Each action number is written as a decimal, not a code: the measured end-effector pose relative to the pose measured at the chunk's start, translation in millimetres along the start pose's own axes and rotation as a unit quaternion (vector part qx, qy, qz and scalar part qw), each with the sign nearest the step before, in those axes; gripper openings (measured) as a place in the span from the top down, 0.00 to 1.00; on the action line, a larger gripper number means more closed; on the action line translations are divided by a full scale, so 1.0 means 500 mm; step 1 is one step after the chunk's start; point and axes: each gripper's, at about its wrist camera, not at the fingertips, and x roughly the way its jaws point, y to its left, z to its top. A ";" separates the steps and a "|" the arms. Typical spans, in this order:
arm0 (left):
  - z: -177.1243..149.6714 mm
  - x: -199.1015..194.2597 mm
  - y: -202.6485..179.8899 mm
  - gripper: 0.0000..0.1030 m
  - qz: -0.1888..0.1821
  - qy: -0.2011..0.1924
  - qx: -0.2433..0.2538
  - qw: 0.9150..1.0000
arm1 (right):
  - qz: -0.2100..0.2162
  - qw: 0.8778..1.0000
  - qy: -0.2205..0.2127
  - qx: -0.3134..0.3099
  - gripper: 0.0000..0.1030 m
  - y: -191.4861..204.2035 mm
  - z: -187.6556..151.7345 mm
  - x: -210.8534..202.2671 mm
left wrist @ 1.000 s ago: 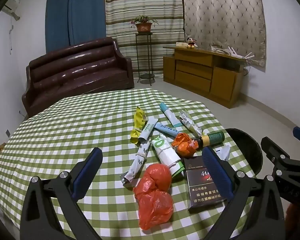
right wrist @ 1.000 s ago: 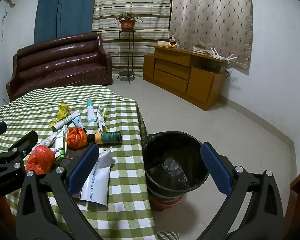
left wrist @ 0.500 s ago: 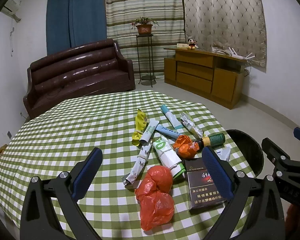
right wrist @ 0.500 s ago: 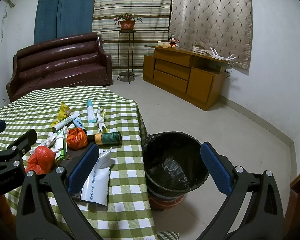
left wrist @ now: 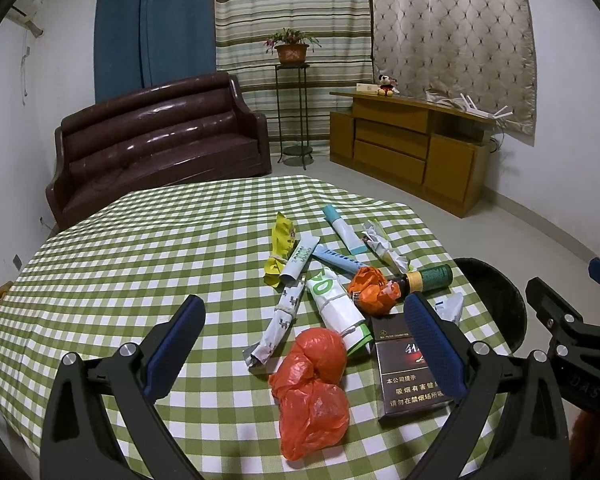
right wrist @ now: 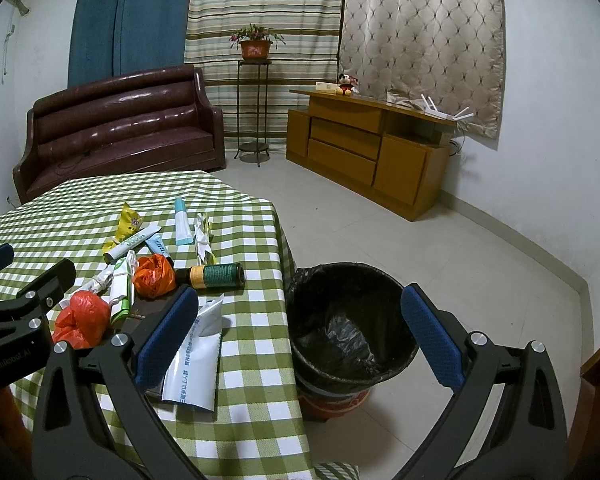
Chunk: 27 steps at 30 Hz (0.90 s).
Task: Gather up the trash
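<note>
Both jaws spread, empty. Red plastic bag [left wrist: 312, 392] just ahead between left gripper [left wrist: 304, 354] jaws: light, soft, crumpled; pinch the knotted middle.

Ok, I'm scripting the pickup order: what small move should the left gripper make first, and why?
Probably lower the open left gripper onto the crumpled red plastic bag on the green checked tablecloth. The bag lies nearest, between the spread fingers, and nothing is held yet. The black-lined trash bin stands empty beside the table, under the open right gripper.
</note>
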 end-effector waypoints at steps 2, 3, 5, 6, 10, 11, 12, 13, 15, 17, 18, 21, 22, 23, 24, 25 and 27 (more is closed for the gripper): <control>0.000 0.000 -0.001 0.06 0.000 0.000 0.000 1.000 | 0.000 1.000 0.000 0.000 0.04 0.000 0.000 0.000; 0.000 0.000 -0.001 0.06 0.001 -0.001 0.000 1.000 | 0.000 1.000 0.000 0.000 0.04 0.000 0.000 0.000; 0.000 0.000 0.000 0.06 0.000 -0.001 0.000 1.000 | 0.000 1.000 0.000 0.000 0.04 0.000 0.000 0.000; 0.000 -0.001 -0.002 0.06 0.000 -0.001 0.000 1.000 | 0.000 1.000 0.000 0.000 0.04 0.000 0.000 0.000; -0.001 -0.001 -0.002 0.06 0.002 -0.001 0.001 1.000 | 0.000 1.000 0.000 0.000 0.04 0.000 0.001 0.000; -0.001 0.000 -0.002 0.06 0.001 0.000 0.001 1.000 | 0.000 1.000 0.000 0.000 0.04 0.000 0.001 -0.001; -0.002 0.000 -0.001 0.06 0.001 0.000 0.000 1.000 | 0.000 1.000 0.000 0.000 0.04 -0.001 0.001 -0.001; -0.002 0.000 -0.001 0.06 0.000 0.000 0.000 1.000 | 0.000 1.000 0.000 0.000 0.04 -0.001 0.001 -0.001; -0.002 0.001 -0.001 0.06 0.000 0.000 0.000 1.000 | 0.000 1.000 0.000 0.000 0.04 -0.001 0.002 -0.001; -0.002 0.001 -0.001 0.06 0.000 0.000 0.000 1.000 | 0.000 1.000 0.000 0.000 0.04 -0.001 0.002 -0.002; -0.002 0.001 -0.001 0.06 0.000 0.000 0.000 1.000 | 0.000 1.000 0.000 0.000 0.04 -0.001 0.002 -0.001; -0.002 0.001 -0.001 0.06 0.000 0.000 -0.001 1.000 | 0.000 1.000 0.000 0.000 0.04 -0.001 0.002 -0.002; -0.002 0.002 -0.001 0.06 0.000 0.000 0.000 1.000 | 0.000 1.000 0.000 0.000 0.04 -0.001 0.002 -0.002; -0.002 0.002 -0.001 0.06 0.000 0.000 0.000 1.000 | 0.000 1.000 0.000 0.000 0.04 -0.001 0.002 -0.002; -0.002 0.002 -0.001 0.06 0.000 0.000 -0.001 1.000 | 0.000 1.000 0.000 0.000 0.04 -0.002 0.003 -0.002; -0.002 0.002 -0.001 0.06 0.000 0.001 -0.001 1.000 | 0.000 1.000 0.000 0.001 0.04 -0.002 0.003 -0.002; -0.002 0.002 -0.002 0.06 0.000 0.000 0.000 1.000 | 0.000 1.000 0.000 0.000 0.04 -0.002 0.003 -0.002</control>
